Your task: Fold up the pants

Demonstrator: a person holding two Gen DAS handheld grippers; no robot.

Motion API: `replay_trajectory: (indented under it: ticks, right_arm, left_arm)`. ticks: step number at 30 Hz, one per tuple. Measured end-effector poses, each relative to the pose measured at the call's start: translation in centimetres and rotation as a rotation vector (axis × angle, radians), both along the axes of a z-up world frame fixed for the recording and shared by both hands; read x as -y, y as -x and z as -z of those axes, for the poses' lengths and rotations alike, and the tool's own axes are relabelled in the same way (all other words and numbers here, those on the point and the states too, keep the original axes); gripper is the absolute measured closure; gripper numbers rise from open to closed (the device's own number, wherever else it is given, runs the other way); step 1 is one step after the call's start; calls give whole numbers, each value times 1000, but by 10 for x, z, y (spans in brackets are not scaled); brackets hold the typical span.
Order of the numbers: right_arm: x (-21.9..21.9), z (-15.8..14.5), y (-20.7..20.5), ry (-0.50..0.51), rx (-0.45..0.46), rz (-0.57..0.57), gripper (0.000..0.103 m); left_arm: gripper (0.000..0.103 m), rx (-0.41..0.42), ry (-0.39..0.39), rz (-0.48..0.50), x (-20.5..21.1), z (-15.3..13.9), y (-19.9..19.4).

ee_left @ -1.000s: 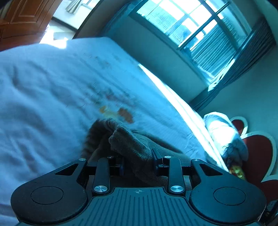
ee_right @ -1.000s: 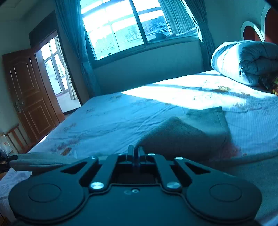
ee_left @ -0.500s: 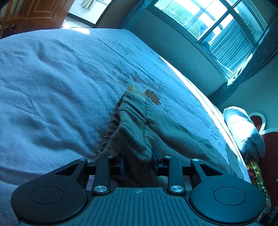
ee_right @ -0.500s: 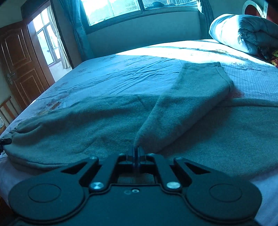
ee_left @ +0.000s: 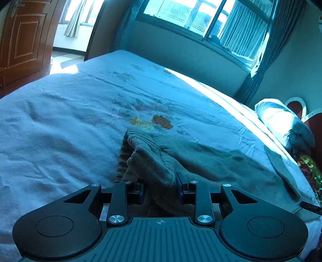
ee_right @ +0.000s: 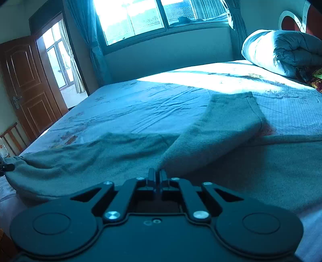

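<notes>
Pants lay spread flat across the near part of the bed, grey fleece, running left to right in the right wrist view. One leg was already flipped over, angling away toward the far right, hem up near the sunlit strip. So, by my read: first fold begun, not finished; legs not yet stacked, no crosswise folds yet, most of the job left.

Left gripper was clamped on a thick bunched wad of the fabric, prob. the waistband end, pads pressing both sides. Right gripper had its jaws fully together, pinching a thin fold of cloth at the base of that flipped leg.

Surface: soft mattress w/ pale blue sheet, lightly wrinkled, embroidered orange flowers just beyond the waistband. Rolled duvet sat at the far right by a red headboard. Room: big window w/ curtains on the far wall, brown wooden door far left, doorway beside it, bright sun across the far side of the bed.
</notes>
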State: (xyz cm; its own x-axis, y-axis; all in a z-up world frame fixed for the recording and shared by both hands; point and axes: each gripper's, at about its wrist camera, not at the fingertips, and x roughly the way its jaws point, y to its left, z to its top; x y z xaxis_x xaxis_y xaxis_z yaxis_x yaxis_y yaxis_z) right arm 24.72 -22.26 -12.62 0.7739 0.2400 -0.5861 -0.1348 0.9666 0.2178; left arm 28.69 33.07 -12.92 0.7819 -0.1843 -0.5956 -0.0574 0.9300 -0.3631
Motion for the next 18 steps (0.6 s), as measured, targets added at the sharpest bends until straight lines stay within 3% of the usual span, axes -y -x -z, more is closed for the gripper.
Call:
replay_trajectory:
  ticks: [1, 2, 7, 9, 11, 13, 17, 18]
  right_arm:
    - [-1, 11, -3, 5, -44, 1, 103]
    - [-1, 19, -3, -10, -55, 8, 103]
    - [-1, 6, 5, -17, 2, 9, 103]
    - [0, -1, 9, -14, 30, -1, 103]
    - [-3, 7, 4, 14, -9, -7, 103]
    - [-5, 22, -2, 40, -54, -5, 102]
    - [6, 7, 8, 12, -5, 29, 81]
    - [10, 2, 11, 8, 9, 36, 81]
  left_arm:
    - [73, -56, 17, -7, -4, 14, -5]
    - [73, -61, 26, -6, -6, 20, -6]
    - [73, 23, 40, -16, 1, 6, 6]
    - [73, 14, -3, -9, 4, 3, 5]
    - [72, -43, -41, -5, 8, 15, -2]
    - [66, -17, -65, -14, 11, 20, -1]
    - [55, 1, -96, -78, 20, 7, 9]
    - [50, 6, -104, -94, 22, 3, 13]
